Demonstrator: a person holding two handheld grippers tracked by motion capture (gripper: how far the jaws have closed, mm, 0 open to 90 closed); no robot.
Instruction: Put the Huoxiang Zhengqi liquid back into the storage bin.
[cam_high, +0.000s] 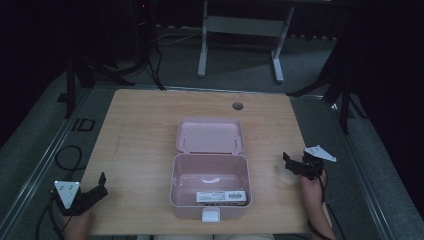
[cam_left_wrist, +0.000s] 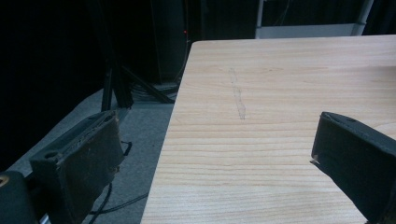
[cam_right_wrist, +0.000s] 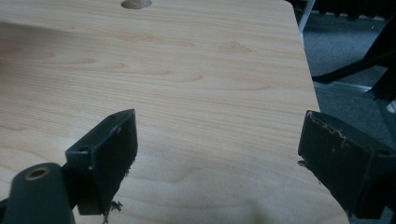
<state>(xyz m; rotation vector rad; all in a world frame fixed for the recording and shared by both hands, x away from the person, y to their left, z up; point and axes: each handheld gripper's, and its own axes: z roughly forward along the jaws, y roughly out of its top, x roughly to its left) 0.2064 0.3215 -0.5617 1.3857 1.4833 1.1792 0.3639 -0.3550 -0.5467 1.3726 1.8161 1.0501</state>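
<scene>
Looking from high view: open pink plastic box (cam_high: 210, 192) sits mid-table, white labelled packet (cam_high: 222, 196) inside; gripper views catch bare wooden tabletop (cam_left_wrist: 280, 93). Left gripper (cam_high: 98, 190) and right gripper (cam_high: 292, 164): my jaws spread wide, empty.

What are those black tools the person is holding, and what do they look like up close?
Each is a hand-held black two-jaw gripper. The left gripper and the right gripper each carry a grey three-cornered plate on top, and a dark cable trails from each. Up close, the flat rectangular black pads look scuffed, with frayed edges. No sleeves cover the forearms.
</scene>
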